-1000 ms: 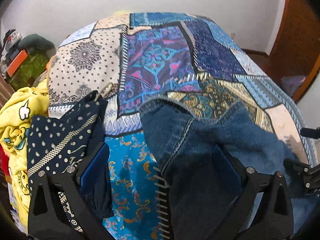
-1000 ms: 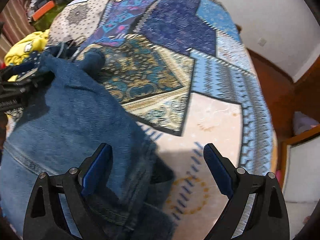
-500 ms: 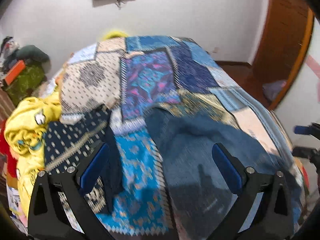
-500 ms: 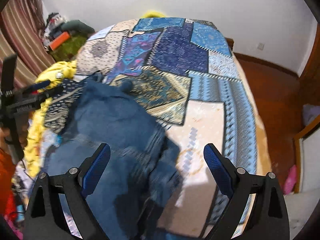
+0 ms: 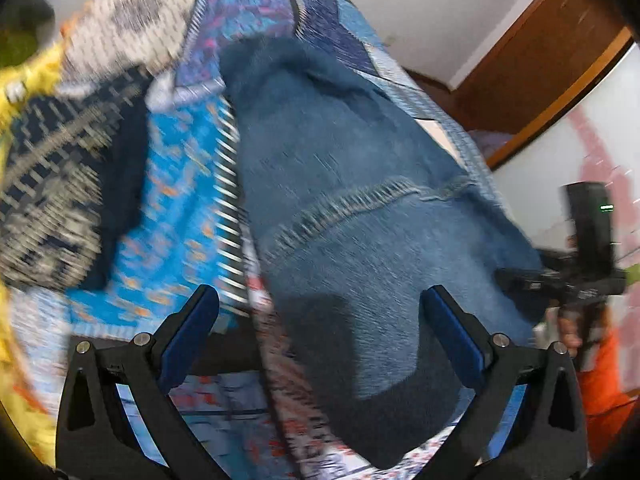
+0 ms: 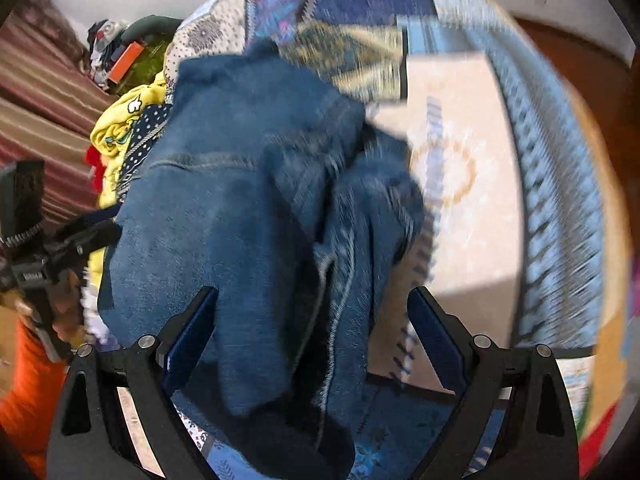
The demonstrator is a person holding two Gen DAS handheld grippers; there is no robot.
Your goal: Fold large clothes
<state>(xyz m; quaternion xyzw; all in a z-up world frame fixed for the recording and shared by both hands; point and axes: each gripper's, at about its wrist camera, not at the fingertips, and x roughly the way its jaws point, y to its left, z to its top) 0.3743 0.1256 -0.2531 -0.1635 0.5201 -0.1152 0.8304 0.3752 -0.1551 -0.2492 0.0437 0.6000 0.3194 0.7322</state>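
A pair of blue jeans point(image 5: 360, 208) lies crumpled on the patchwork bedspread point(image 5: 176, 216), reaching over the near edge of the bed. My left gripper point(image 5: 320, 320) is open and empty, hovering above the jeans' near end. My right gripper point(image 6: 312, 320) is open and empty above the bunched denim point(image 6: 248, 216). The right gripper's body shows at the right edge of the left wrist view point(image 5: 584, 272), and the left gripper's body shows at the left edge of the right wrist view point(image 6: 36, 256). Both views are blurred by motion.
A navy dotted garment point(image 5: 60, 168) and a yellow printed garment point(image 6: 120, 120) lie at the bed's left side. A pile of belongings point(image 6: 128, 52) sits in the far left corner. A wooden door point(image 5: 540, 48) stands at the right.
Both grippers pulled back toward the near edge of the bed and tilted down. The left gripper let go of the denim a second ago; the jeans now lie loose.
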